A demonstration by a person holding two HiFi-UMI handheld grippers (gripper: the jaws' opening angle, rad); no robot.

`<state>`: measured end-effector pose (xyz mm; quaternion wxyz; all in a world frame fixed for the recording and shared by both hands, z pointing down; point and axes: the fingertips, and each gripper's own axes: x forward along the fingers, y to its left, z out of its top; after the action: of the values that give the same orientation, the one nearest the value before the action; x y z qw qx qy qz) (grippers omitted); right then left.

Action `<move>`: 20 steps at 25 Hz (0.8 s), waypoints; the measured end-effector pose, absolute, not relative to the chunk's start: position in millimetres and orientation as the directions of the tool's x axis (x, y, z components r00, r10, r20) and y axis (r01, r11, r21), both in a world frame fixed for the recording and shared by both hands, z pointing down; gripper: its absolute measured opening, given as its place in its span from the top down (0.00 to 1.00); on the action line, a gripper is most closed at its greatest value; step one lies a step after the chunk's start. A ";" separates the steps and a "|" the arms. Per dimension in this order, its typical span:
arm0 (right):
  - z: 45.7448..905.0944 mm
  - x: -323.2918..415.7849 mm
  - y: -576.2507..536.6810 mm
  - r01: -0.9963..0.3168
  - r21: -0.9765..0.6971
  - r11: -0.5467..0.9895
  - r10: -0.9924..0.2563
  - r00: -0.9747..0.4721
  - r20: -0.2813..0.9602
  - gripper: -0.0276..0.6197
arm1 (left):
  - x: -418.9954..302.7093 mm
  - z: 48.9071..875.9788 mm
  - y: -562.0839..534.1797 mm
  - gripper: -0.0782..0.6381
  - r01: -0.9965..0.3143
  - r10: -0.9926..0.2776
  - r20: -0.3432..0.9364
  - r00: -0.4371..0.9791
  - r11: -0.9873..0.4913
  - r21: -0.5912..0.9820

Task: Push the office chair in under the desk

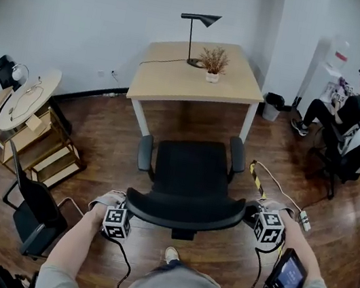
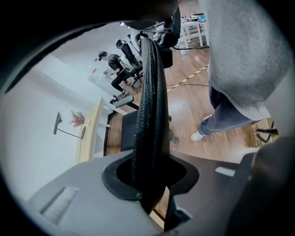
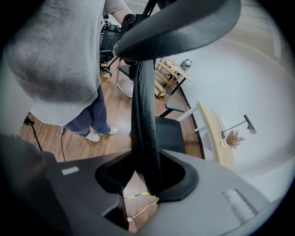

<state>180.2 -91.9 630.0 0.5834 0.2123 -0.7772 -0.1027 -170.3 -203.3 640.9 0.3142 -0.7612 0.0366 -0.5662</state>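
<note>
The black office chair [image 1: 189,169] stands on the wood floor, facing the light wooden desk [image 1: 191,80], with its seat just short of the desk's front edge. Its curved backrest [image 1: 185,211] is nearest me. My left gripper [image 1: 128,208] grips the backrest's left end, my right gripper [image 1: 250,216] its right end. In the left gripper view the mesh backrest edge [image 2: 148,101] runs up between the jaws of the left gripper [image 2: 150,179], which are shut on it. In the right gripper view the backrest rim [image 3: 144,120] likewise sits in the notch of the right gripper [image 3: 145,177].
A black lamp [image 1: 197,36] and a small potted plant [image 1: 213,63] stand on the desk. A second black chair [image 1: 34,211] and wooden shelves [image 1: 44,150] are at the left. A seated person [image 1: 350,115] is at the right. A cable [image 1: 255,177] lies on the floor right of the chair.
</note>
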 end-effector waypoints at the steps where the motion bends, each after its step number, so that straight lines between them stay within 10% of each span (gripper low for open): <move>1: 630.2 182.9 -97.6 -0.212 0.408 0.888 -0.451 -0.226 0.864 0.73 | -166.9 639.5 -209.5 0.77 0.299 -0.413 0.838 0.358 -0.799 -0.522; 20: 631.5 213.9 -203.1 -0.270 0.424 0.865 -0.473 -0.152 0.868 0.73 | -137.6 647.0 -328.2 0.77 0.337 -0.418 0.837 0.354 -0.778 -0.531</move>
<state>213.9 -203.1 631.5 0.6027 0.2462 -0.7543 -0.0842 -137.6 -328.2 647.0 0.3324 -0.7527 0.0270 -0.5676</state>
